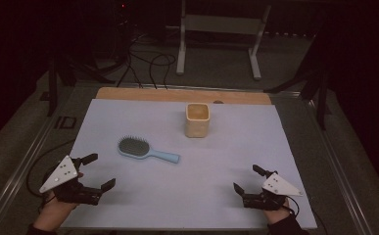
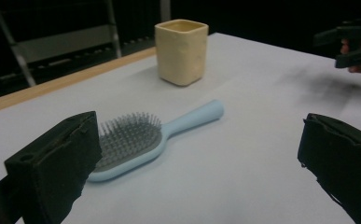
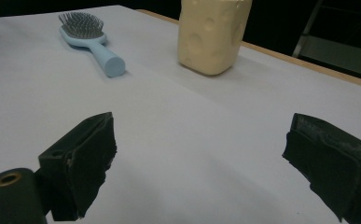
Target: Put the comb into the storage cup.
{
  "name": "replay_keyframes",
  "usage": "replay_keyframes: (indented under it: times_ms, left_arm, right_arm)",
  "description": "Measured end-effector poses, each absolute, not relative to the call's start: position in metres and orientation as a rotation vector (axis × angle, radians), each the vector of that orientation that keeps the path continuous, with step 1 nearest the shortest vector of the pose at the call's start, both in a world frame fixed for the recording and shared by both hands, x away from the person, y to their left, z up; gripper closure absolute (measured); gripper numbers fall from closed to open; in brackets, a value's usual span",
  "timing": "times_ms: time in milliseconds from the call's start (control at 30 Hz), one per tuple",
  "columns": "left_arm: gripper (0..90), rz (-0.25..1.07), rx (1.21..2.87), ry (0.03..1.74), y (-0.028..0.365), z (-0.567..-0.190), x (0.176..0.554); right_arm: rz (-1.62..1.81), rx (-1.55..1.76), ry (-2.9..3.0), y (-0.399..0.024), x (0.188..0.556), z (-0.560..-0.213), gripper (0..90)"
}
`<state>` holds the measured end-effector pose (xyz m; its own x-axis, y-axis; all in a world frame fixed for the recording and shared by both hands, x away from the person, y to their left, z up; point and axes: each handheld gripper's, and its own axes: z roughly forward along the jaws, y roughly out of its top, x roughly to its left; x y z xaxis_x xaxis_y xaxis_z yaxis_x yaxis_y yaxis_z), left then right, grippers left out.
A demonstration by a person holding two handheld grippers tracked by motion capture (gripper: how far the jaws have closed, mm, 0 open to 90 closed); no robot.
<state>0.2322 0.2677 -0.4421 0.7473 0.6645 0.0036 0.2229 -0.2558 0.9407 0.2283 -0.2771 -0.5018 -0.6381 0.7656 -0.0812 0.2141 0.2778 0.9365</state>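
Two grippers, left and right, rested at the near corners, jaws wide apart and empty. Brush lay flat, bristles up, left of centre; cup stood upright beyond it. Risks, judged: the low handle slipping from the jaws; the cup tipping if nudged.

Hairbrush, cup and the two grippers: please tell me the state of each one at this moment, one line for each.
Hairbrush: lying flat on the table sheet, bristles up, untouched.
Cup: upright, open top, standing apart from the hairbrush; contents cannot be told.
Left gripper: open, holding nothing, near the front left of the sheet.
Right gripper: open, holding nothing, near the front right of the sheet.
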Motion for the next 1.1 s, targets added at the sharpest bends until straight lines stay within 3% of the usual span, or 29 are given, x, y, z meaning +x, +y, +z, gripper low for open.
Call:
replay_keyframes:
  times_ms: [1100]
  left_arm:
    - [0.0,0.411,1.889,0.668,0.219,-0.411,0.302]
  right_arm:
    - [1.383,0.889,2.020,-0.279,0.229,-0.502,8.4]
